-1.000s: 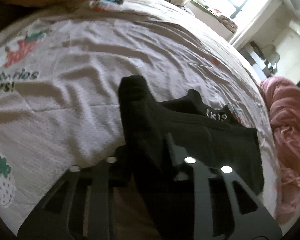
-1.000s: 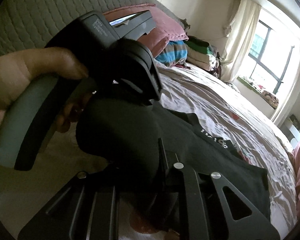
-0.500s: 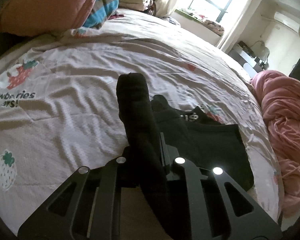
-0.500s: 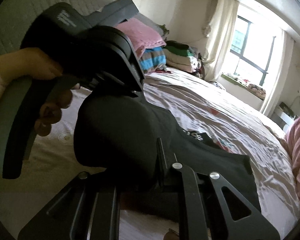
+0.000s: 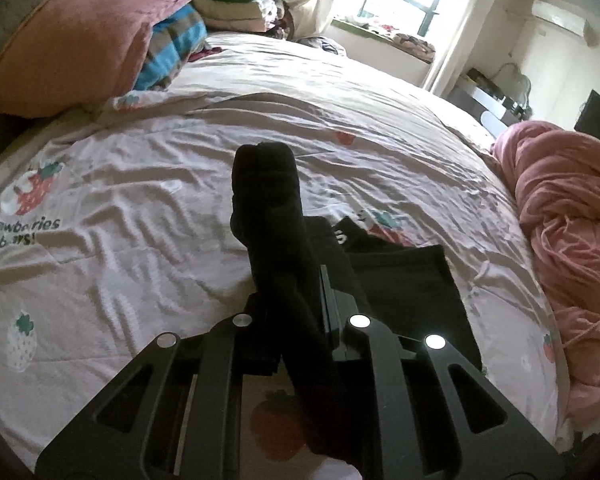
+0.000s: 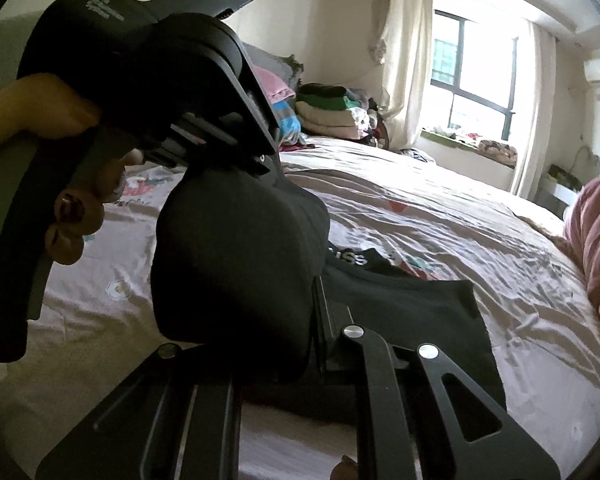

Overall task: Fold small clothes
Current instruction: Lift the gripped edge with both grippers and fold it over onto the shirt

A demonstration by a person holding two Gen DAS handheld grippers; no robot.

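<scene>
From my left wrist view, my left claw is pressed together on a bunched edge of the black garment; I hold it pinched and raised so the cloth can be carried over itself for a fold, I judge. A thick roll of the fabric stands up just ahead of the claw's tips, while the rest trails down and to the right of the claw onto the bed, lying flat there with white lettering showing at a band beyond the tips. It is plain matte black, soft and limp. From my right wrist view, my right claw is likewise pinching the same garment, a rounded hump of it bulging up to the left of the tips. Directly above and beyond that hump sits my left hand with its own claw gripping the same edge, so both hold one side together.
</scene>
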